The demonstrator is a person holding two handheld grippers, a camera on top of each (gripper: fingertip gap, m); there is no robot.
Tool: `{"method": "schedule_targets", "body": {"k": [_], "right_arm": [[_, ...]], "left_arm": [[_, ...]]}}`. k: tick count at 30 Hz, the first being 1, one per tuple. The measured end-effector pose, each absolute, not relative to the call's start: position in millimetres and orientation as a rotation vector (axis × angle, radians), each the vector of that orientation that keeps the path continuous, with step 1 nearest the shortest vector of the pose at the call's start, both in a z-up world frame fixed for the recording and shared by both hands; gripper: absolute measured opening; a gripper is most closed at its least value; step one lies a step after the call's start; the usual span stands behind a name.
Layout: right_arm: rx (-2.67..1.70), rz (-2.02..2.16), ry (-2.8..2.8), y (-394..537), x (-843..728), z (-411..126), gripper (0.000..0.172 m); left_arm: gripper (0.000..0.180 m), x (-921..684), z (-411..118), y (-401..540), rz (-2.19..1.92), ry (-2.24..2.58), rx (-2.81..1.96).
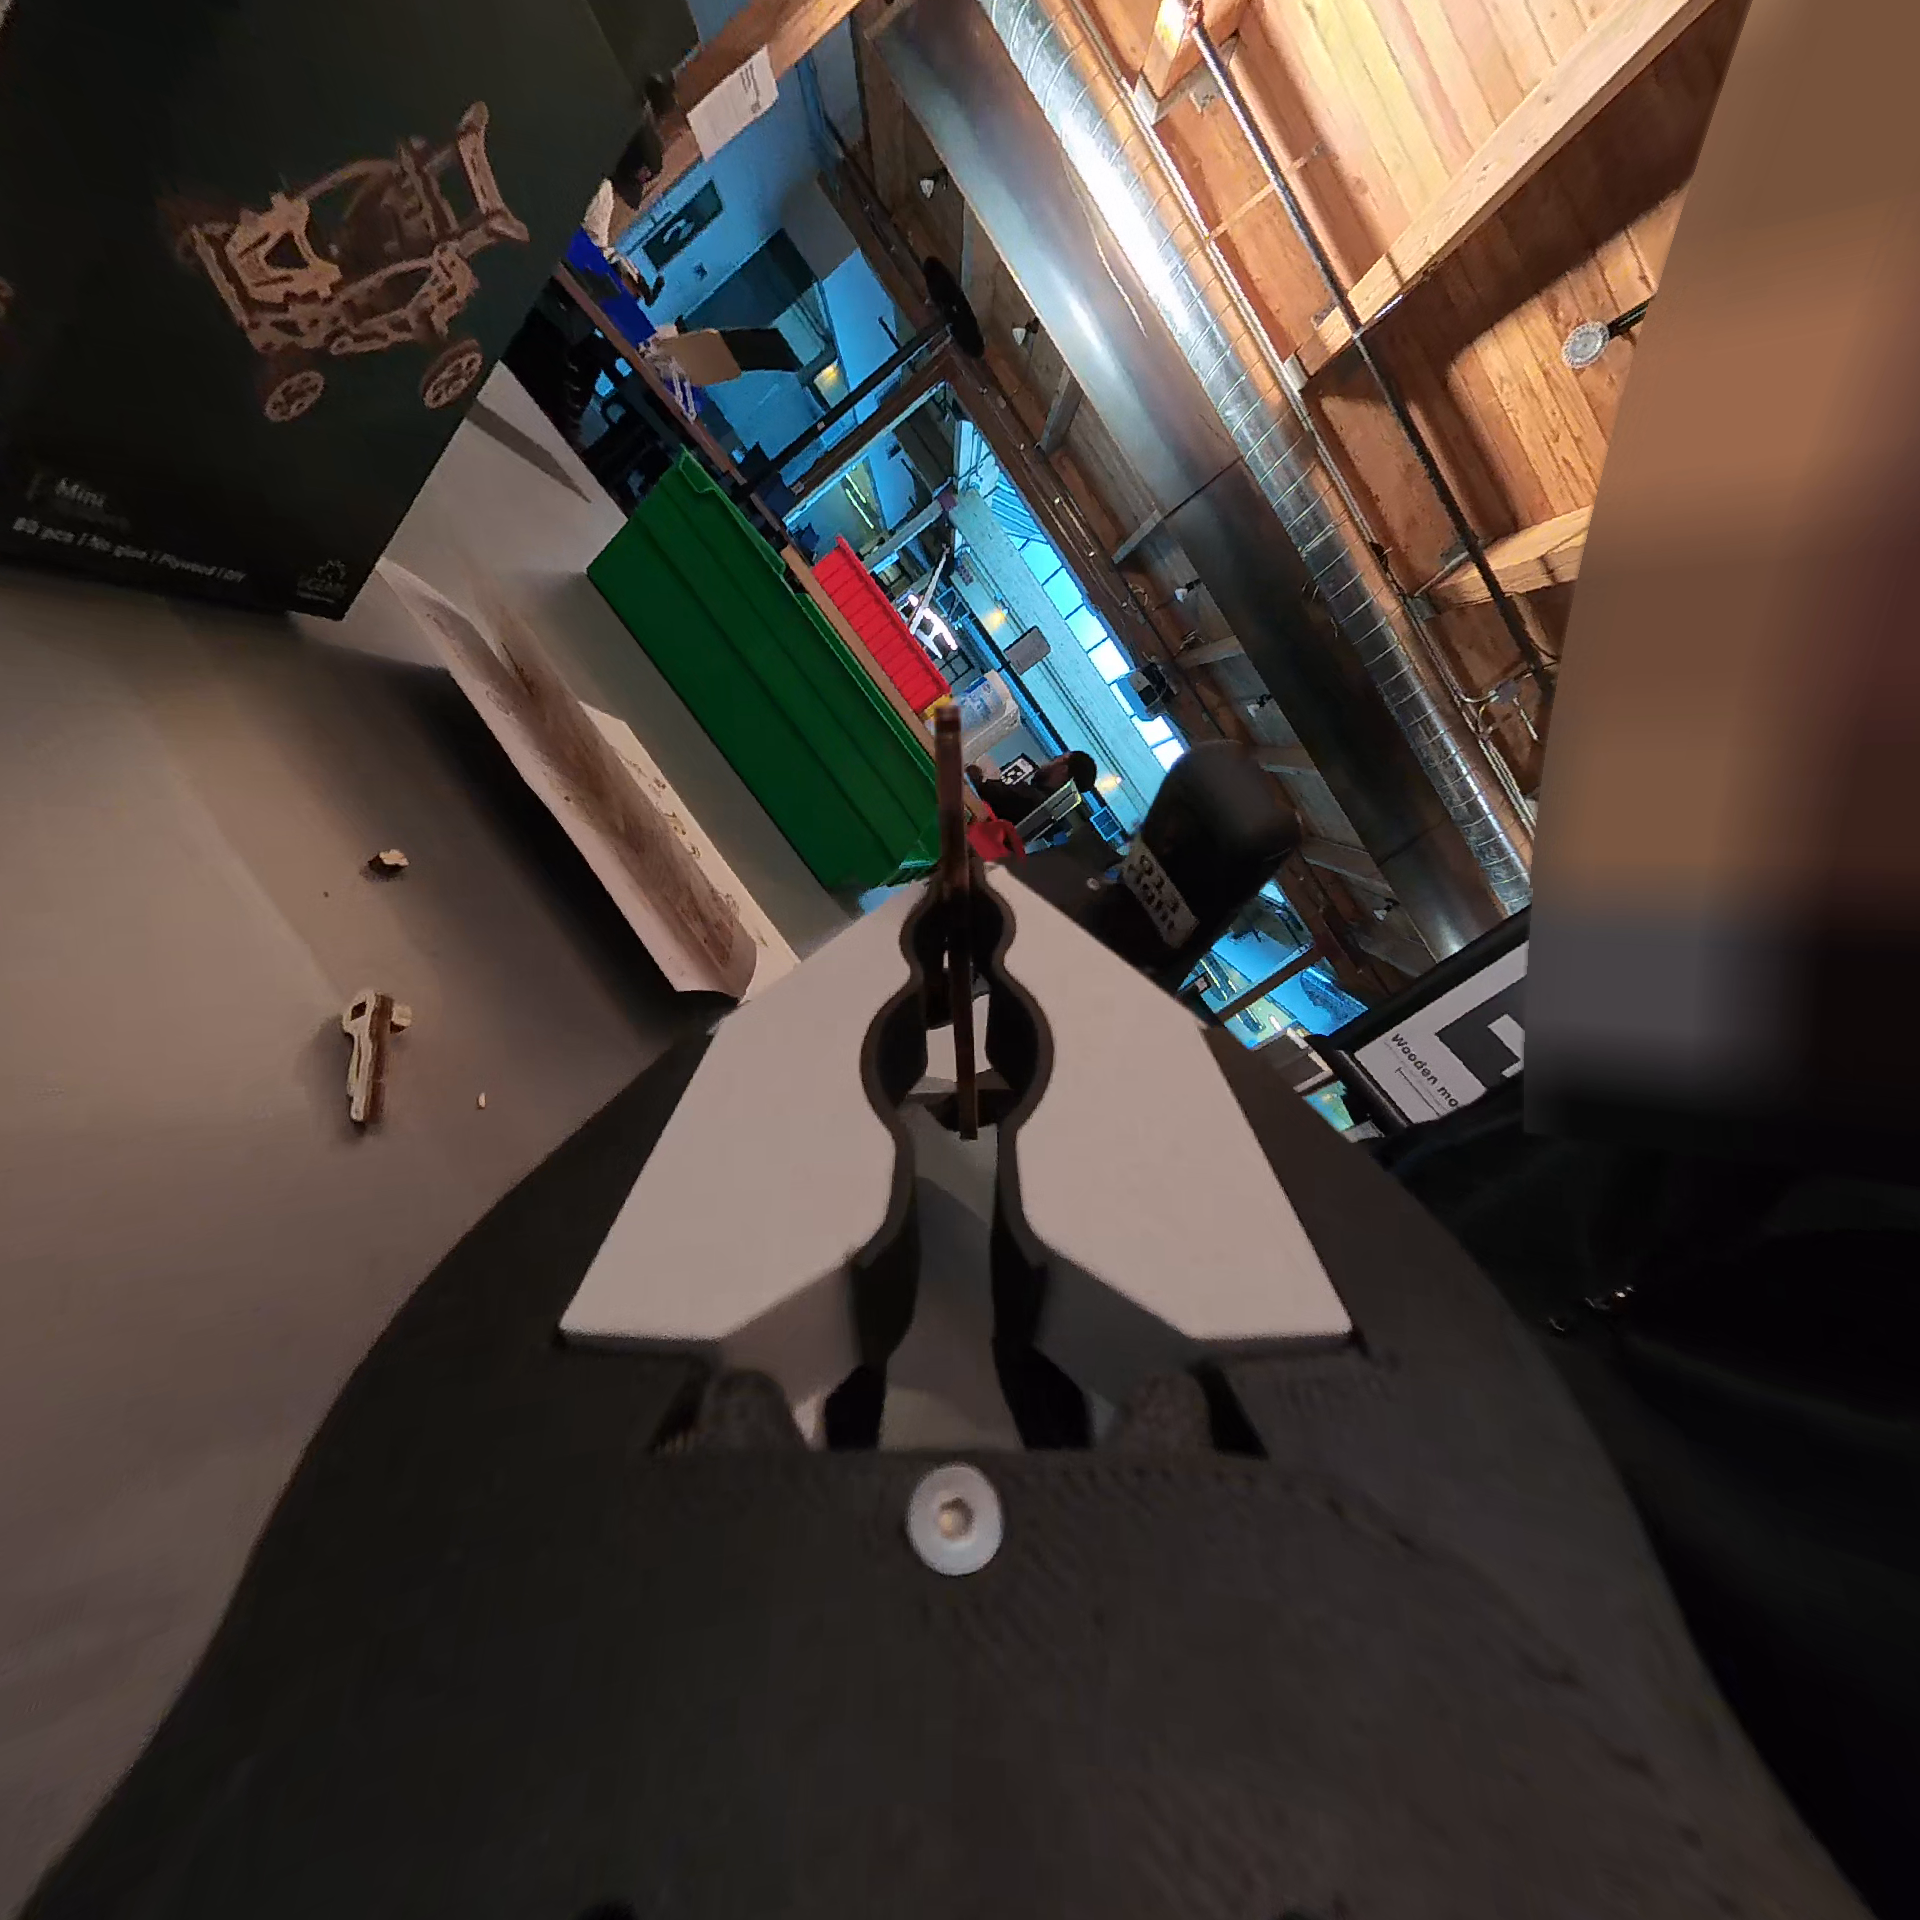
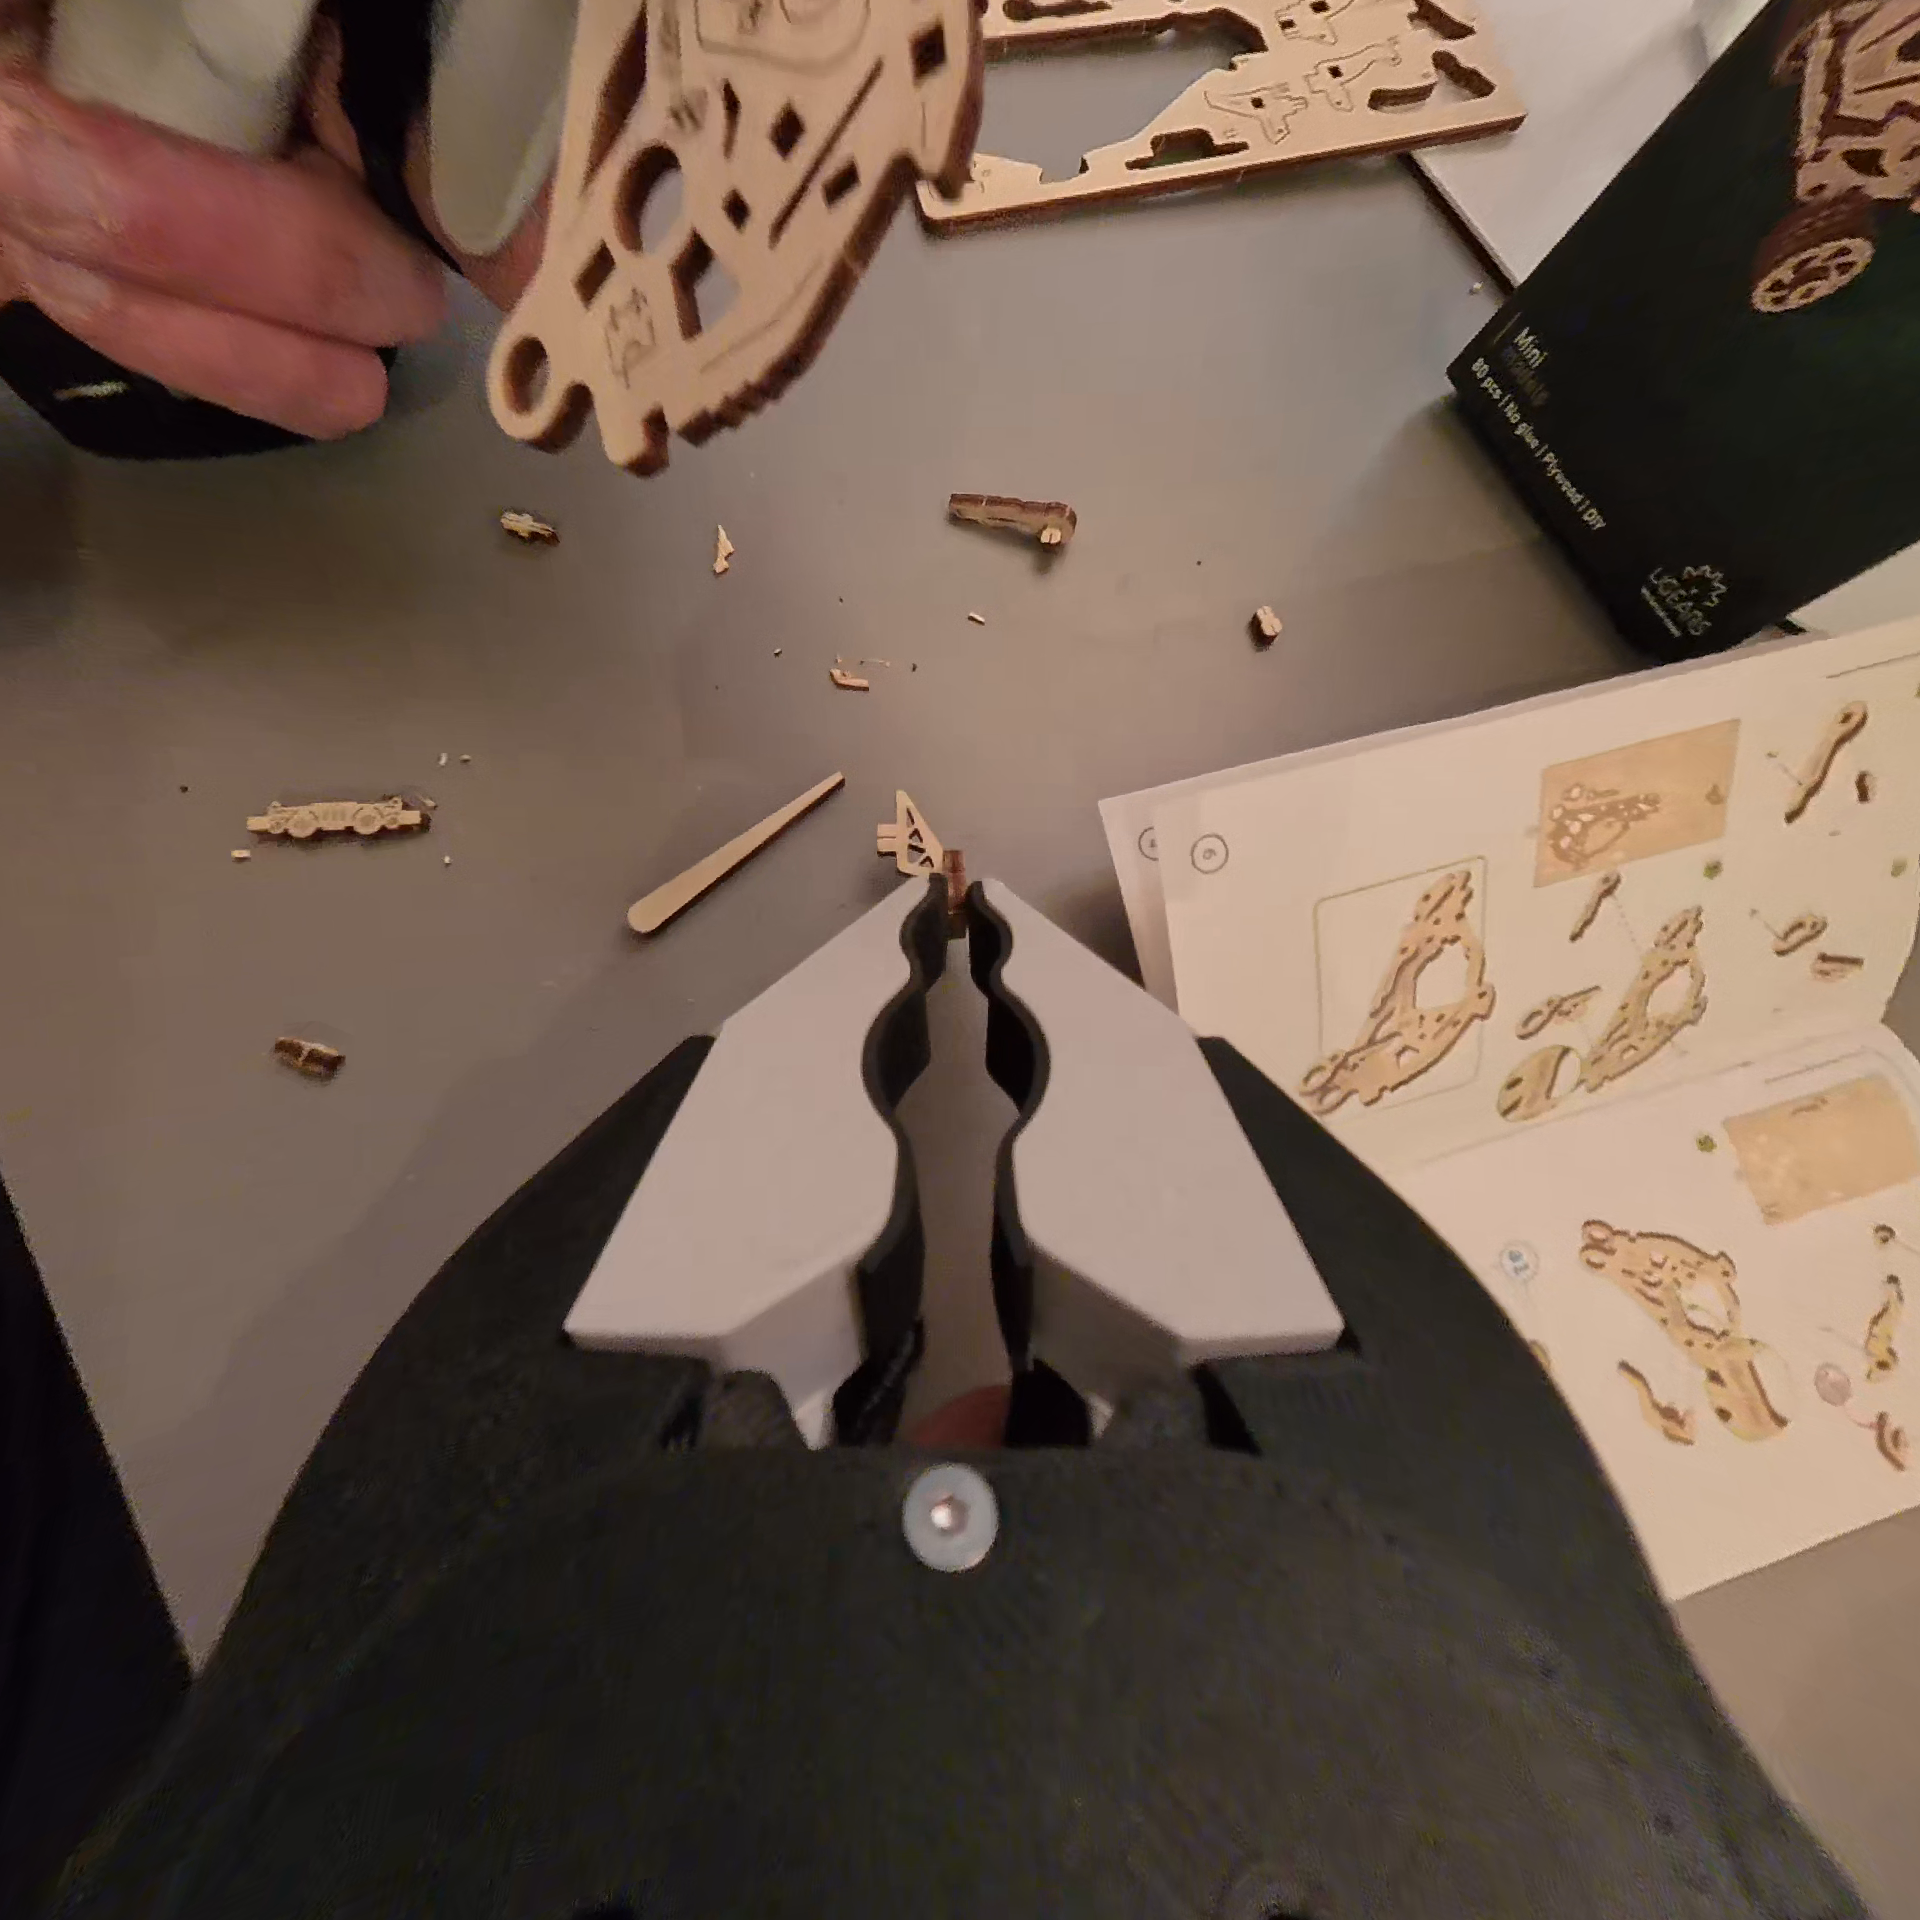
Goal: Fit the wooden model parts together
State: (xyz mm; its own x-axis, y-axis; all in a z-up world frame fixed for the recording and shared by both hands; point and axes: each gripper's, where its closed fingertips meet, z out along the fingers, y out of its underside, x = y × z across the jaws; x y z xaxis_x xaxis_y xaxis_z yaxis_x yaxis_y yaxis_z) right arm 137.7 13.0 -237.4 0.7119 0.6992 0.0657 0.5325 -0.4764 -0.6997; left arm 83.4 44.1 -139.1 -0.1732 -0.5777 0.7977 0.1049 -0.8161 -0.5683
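At the centre of the right wrist view, we see the right hand-held gripper [image 2: 954,902] clamped on a small wooden piece [image 2: 953,873], its tips pressed to the sides of that brown sliver just above the grey table [image 2: 623,1039]. In the upper left of the same frame, the left hand-held gripper [image 1: 958,914] grips a large perforated wooden frame part [image 2: 727,208], held off the table and well apart from the small piece. In the left wrist view we see that part edge-on, a thin dark strip pinched between closed tips. Loose wooden offcuts [image 2: 338,819] lie scattered at left; an instruction sheet [image 2: 1558,1091] lies at right.
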Motion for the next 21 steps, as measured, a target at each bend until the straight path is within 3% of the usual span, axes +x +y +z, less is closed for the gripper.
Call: {"method": "schedule_targets", "body": {"k": [1, 21], "right_arm": [[-2.196, 0.300, -0.917, 11.1, 139.4, -236.0, 0.001], [-1.986, 0.159, -0.623, -28.0, 200.2, -177.0, 0.000]], "left_arm": [[0.002, 85.5, -139.5, 43.2, -2.038, 0.542, -1.655], [0.001, 147.3, -157.8, 19.4, -2.026, 0.514, -1.792]]}}
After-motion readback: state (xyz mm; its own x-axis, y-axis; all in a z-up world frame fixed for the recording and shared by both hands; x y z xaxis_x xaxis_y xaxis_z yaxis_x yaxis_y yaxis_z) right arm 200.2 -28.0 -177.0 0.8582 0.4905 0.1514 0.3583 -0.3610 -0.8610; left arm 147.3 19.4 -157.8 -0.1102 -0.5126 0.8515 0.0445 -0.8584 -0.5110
